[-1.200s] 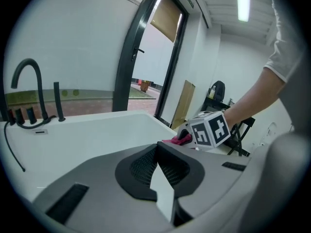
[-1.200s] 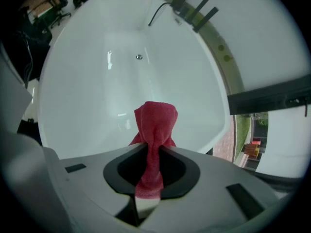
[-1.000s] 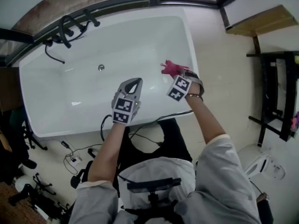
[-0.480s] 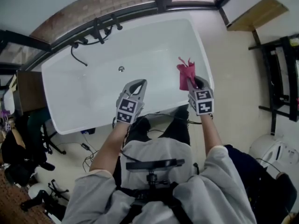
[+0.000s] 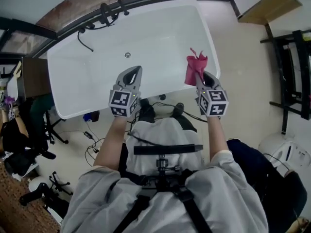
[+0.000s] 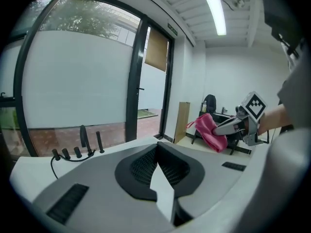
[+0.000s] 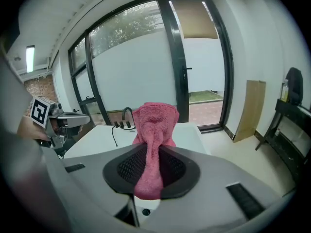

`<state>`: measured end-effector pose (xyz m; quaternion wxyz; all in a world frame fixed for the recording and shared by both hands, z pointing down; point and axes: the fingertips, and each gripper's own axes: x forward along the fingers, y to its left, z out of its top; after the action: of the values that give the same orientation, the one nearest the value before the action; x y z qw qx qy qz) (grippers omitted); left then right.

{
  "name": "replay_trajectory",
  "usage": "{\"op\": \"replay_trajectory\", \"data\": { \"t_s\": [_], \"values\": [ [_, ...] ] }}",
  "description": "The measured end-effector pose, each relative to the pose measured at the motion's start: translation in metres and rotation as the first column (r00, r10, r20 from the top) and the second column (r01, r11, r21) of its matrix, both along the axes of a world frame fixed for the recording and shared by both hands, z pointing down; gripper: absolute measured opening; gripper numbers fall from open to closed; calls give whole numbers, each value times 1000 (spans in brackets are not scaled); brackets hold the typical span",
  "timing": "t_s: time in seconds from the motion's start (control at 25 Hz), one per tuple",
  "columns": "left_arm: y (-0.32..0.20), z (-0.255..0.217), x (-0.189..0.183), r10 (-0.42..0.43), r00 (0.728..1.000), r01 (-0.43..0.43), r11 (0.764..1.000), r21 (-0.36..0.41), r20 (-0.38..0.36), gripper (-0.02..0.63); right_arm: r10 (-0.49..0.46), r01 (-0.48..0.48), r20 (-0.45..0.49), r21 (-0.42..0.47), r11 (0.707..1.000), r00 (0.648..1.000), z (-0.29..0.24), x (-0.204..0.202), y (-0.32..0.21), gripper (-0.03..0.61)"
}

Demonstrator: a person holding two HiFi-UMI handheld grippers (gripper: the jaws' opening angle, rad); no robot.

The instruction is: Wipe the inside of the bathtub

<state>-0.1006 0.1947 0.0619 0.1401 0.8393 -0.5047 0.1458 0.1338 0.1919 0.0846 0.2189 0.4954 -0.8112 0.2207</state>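
- The left gripper [image 5: 134, 71], at 11 o'clock in the head view, has its jaws pressed together on nothing. It hovers above the near rim of the bathtub [image 5: 87, 108].
- The right gripper [image 5: 198, 79], at 2 o'clock, pinches a pink cloth [image 5: 195, 64]. The cloth runs down between the pads, with a bunched tuft standing above the tips. It hangs over the tub's near right corner, clear of the surface.
- The wipe appears not to be under way, since the cloth is lifted and touches nothing.
- To do the step well, lower the right gripper until the free tuft lies flat on the inner wall. Only fabric should meet the enamel, not the jaw tips.
- Work in overlapping strokes from the 3 o'clock end toward the drain [image 5: 127, 55], which lies at 12 o'clock from the left gripper.
- The pinch looks narrow and a firm drag could pull the cloth out, so moderate pressure seems wiser.
- The black tap set [image 5: 104, 11] and its hose sit on the far rim at 11 o'clock, so strokes should stop short of them.
- No brand or label can be read. The cubes carry only square black-and-white markers, and a small sign above the door is too small to read.
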Motion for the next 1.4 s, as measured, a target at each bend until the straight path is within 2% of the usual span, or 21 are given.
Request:
{"op": "replay_trajectory", "data": {
  "t_s": [0.52, 0.68, 0.88, 1.0, 1.16, 1.4],
  "values": [
    [49, -19, -5, -145, 988, 144, 989, 13, 44, 5, -45, 43, 69, 31, 999, 997, -14, 44, 18, 72],
    [58, -26, -19, -136, 990, 135, 991, 21, 48, 5, -56, 53, 54, 42, 998, 997, -19, 33, 29, 72],
    [61, -30, -37, -91, 995, 90, 996, 27, 41, 5, 0, -3, 67, 46, 999, 998, -23, 16, 46, 71],
    [66, -36, -57, -73, 996, 71, 997, 36, 45, 5, 40, -43, 100, 28, 999, 994, -22, -2, 57, 71],
    [79, -38, -90, -83, 996, 81, 996, 42, 43, 5, 47, -50, 123, 20, 999, 991, -24, -29, 68, 69],
    [97, -32, -122, -108, 994, 107, 994, 29, 28, 5, 17, -19, 56, 38, 999, 998, -25, -53, 76, 66]
  ]
}}
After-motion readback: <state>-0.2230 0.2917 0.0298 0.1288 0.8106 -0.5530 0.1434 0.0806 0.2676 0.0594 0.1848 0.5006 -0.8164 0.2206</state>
